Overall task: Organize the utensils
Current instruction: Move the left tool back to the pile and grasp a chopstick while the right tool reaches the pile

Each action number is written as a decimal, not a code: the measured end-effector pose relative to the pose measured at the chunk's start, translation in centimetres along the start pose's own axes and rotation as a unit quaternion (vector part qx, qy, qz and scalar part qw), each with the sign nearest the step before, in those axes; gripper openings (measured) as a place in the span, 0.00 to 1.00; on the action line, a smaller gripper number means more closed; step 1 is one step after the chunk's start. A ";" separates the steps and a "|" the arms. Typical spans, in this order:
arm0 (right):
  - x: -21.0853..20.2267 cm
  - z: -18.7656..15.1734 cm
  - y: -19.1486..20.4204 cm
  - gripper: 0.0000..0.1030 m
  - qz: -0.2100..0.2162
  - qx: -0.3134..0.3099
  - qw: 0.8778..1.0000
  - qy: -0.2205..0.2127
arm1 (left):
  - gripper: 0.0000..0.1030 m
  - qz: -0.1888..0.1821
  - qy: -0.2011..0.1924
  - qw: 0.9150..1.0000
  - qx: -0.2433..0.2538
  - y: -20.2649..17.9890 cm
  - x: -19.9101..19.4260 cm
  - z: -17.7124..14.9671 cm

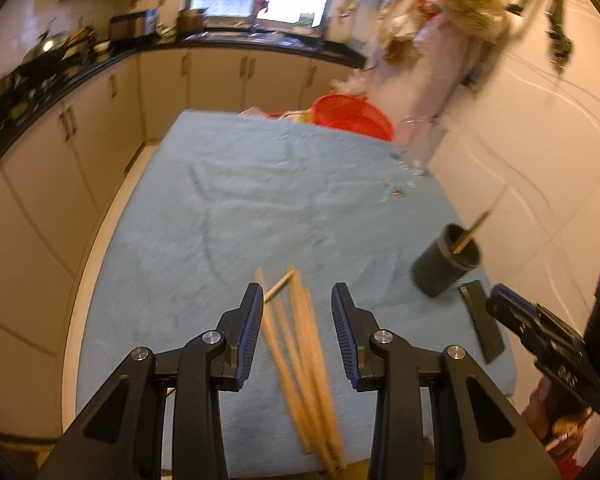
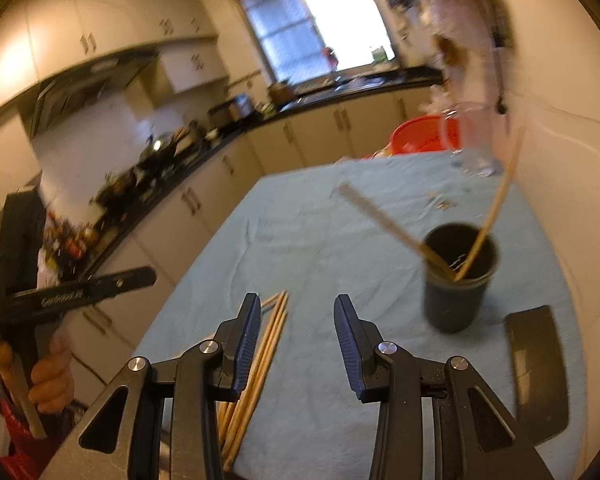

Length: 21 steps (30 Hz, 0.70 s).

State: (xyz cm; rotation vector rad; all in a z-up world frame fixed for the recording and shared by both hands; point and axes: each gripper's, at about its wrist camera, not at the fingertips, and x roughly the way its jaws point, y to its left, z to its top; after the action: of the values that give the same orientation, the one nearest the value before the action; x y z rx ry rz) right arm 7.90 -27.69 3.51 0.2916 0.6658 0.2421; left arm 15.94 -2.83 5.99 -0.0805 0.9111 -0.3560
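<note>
Several wooden chopsticks lie in a loose bundle on the blue cloth near the table's front edge. My left gripper is open and empty just above them, jaws on either side of the bundle. A dark cup stands to the right and holds two chopsticks that lean out of it. My right gripper is open and empty, left of the cup; the bundle lies under its left finger. The cup also shows in the left wrist view.
A flat black lid lies right of the cup. A clear glass and a red basin are at the table's far end. A white wall runs along the right; kitchen cabinets run along the left.
</note>
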 end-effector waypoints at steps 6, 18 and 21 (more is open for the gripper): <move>4.1 -2.0 2.4 0.40 0.018 -0.015 0.998 0.062 | 0.33 0.024 0.053 0.998 -0.031 4.2 4.0 -1.7; 15.1 -4.7 7.4 0.40 0.050 -0.057 0.978 0.196 | 0.33 0.030 0.063 0.995 -0.068 9.0 4.9 -2.9; 16.7 -5.3 7.9 0.33 0.037 -0.068 0.974 0.214 | 0.33 0.028 0.066 0.995 -0.065 9.4 5.1 -3.1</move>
State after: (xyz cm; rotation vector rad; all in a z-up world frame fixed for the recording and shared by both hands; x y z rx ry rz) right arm 16.27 -14.09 -7.26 0.1321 1.0600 0.4268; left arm 18.89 4.52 -1.84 -0.1518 1.0643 -0.2516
